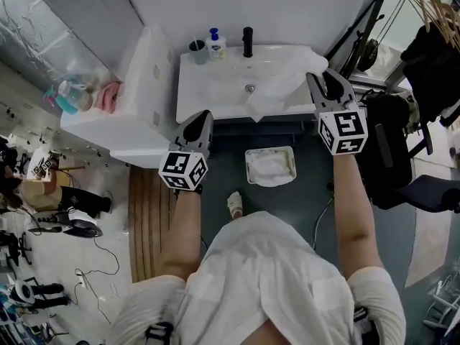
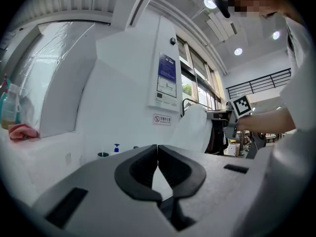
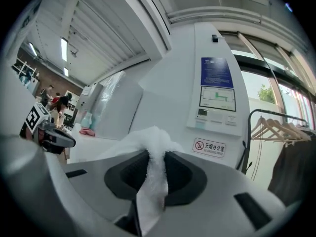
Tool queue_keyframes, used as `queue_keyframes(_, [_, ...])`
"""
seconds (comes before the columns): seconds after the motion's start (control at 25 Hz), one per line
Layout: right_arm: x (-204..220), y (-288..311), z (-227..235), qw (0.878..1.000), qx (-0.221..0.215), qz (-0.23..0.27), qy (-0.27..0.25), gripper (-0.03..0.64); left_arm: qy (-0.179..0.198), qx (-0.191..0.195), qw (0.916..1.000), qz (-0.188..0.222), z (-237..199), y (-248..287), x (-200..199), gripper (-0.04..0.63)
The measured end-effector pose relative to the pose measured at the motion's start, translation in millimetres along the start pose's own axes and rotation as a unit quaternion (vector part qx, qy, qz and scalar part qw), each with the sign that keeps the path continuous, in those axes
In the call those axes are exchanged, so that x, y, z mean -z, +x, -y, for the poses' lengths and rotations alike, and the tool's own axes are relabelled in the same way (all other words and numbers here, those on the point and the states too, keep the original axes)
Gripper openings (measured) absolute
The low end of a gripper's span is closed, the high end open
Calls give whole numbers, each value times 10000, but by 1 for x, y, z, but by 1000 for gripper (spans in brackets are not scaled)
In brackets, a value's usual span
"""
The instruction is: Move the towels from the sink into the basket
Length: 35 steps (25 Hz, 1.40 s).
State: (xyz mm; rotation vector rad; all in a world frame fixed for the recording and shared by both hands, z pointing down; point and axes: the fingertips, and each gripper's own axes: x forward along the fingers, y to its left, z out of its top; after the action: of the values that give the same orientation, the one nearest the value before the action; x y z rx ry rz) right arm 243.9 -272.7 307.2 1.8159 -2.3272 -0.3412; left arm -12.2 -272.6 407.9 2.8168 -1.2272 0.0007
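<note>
Right gripper view shows the right gripper [image 3: 157,154] clamped on a bunched fold of a white towel [image 3: 150,181], which drapes over the front right edge of the sink [image 1: 208,85]. The cloth looks soft, light and limp, so a pinch on a gathered fold should carry it. The left gripper [image 2: 157,154] is closed and empty. Two towels show: this one and a second towel [image 1: 269,167] in the single basket [image 1: 247,167] on the floor.

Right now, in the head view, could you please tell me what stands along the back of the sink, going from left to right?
dark cup → blue-capped pump bottle → black faucet
</note>
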Motion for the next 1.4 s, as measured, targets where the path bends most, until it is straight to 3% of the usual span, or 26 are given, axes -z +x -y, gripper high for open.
queue_keyframes(0.4, [-5, -110, 33, 9990, 361, 160, 226, 101, 120, 462, 9988, 139, 89, 7, -15, 9])
queue_keyframes(0.64, [20, -138, 35, 9985, 382, -66, 388, 101, 194, 584, 9981, 94, 116, 8, -16, 9])
queue_keyframes(1.04, [112, -135, 13, 9929, 196, -872, 784, 101, 135, 365, 9992, -110, 106, -1, 5, 9])
queue_keyframes(1.4, [187, -110, -8, 9807, 33, -1549, 1195, 103, -8, 165, 9993, -334, 80, 0, 31, 9])
